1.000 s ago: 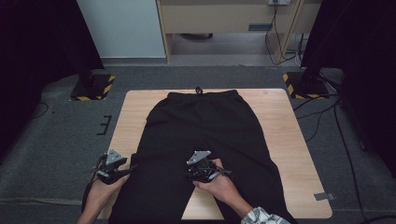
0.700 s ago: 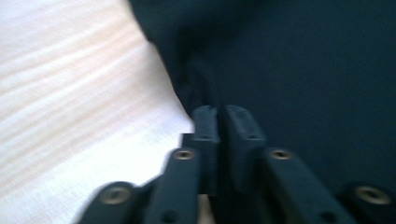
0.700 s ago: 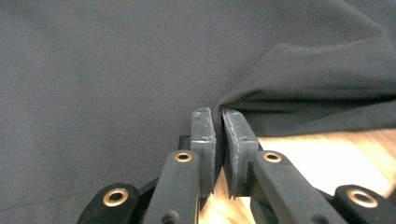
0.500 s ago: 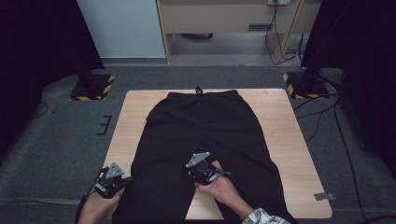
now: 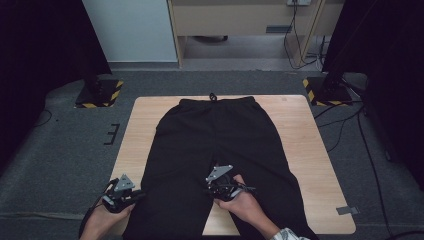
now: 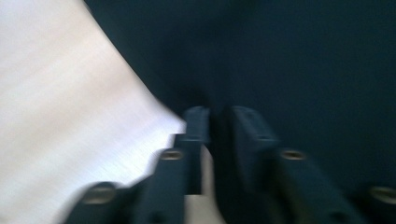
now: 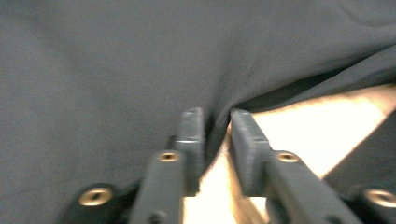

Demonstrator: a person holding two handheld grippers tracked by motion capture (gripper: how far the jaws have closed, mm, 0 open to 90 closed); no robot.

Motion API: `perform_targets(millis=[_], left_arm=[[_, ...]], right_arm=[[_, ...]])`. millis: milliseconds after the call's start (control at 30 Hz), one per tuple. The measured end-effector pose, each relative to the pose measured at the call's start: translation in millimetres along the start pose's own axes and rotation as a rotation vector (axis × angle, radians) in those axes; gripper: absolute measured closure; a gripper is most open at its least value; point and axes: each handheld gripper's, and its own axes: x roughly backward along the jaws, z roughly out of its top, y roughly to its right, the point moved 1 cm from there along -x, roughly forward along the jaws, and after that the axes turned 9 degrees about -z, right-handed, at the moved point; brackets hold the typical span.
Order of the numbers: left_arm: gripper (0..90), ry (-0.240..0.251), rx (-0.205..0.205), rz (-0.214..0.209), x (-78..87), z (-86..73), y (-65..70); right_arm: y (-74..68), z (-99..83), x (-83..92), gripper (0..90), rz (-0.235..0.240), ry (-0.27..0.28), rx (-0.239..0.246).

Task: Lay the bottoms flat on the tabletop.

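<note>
Wooden table [image 5: 300, 150] on grey carpet [image 5: 60, 165], black trousers [image 5: 215, 135] spread flat down its middle. Left gripper [image 5: 131, 196] at the near-left edge, right gripper [image 5: 231, 189] between the legs: both fingers have just been opening, narrowly apart, trouser cloth between.

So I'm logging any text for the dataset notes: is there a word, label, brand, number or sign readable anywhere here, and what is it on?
None can be read.
black trousers: no label or print shows.
wooden table: bare wood; a small grey tag lies near its corner, too small to read.
Floor stand bases: yellow and black hazard stripes, no words.
Both gripper views: blurred, no writing.
</note>
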Motion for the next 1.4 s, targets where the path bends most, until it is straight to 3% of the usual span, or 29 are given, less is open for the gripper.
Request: perform_targets(millis=[100,167,267,467,533,600,733,833,1000,1100,1200,1267,1400], left_arm=[[49.5,0.081,0.004,0.016,5.5,23.0,-15.4],[46.1,0.091,0.003,0.060,0.0,38.7,-26.1],[42.0,0.104,0.031,0.072,-15.6,56.1,-40.7],[37.4,0.113,0.083,0.101,-49.9,77.1,-64.2],[37.5,0.108,0.097,0.106,-58.8,80.0,-70.7],[37.8,0.096,0.103,0.104,-64.4,81.3,-73.7],[38.3,0.065,0.100,0.118,-70.4,79.1,-76.1],[39.6,0.054,0.106,0.122,-71.9,75.9,-77.8],[39.3,0.050,0.111,0.131,-73.3,71.2,-78.3],[39.1,0.045,0.107,0.133,-75.1,68.0,-77.4],[38.8,0.035,0.111,0.128,-77.6,65.4,-77.9],[38.7,0.037,0.117,0.125,-79.4,63.8,-77.7],[38.6,0.053,0.123,0.125,-81.6,63.5,-77.3]], right_arm=[[8.1,3.2,17.3,57.6,-0.040,0.059,-0.028],[18.8,6.3,25.3,55.6,-0.082,0.079,-0.050],[36.5,11.2,28.8,54.1,-0.147,0.088,-0.097],[60.8,27.7,16.6,45.7,-0.246,0.083,-0.161],[66.0,34.1,4.9,44.4,-0.247,0.067,-0.175],[69.1,38.2,-7.8,47.7,-0.240,0.041,-0.181],[73.9,37.7,-19.5,81.2,-0.237,-0.028,-0.163],[84.1,32.3,-10.3,84.3,-0.269,-0.020,-0.186],[97.4,21.0,15.6,57.7,-0.234,0.084,-0.211],[109.5,5.7,41.8,49.5,-0.250,0.128,-0.236],[123.6,-17.4,60.2,46.9,-0.305,0.111,-0.236],[129.4,-34.3,65.3,45.9,-0.317,0.088,-0.246],[122.7,-60.6,61.4,42.8,-0.310,0.075,-0.245]])
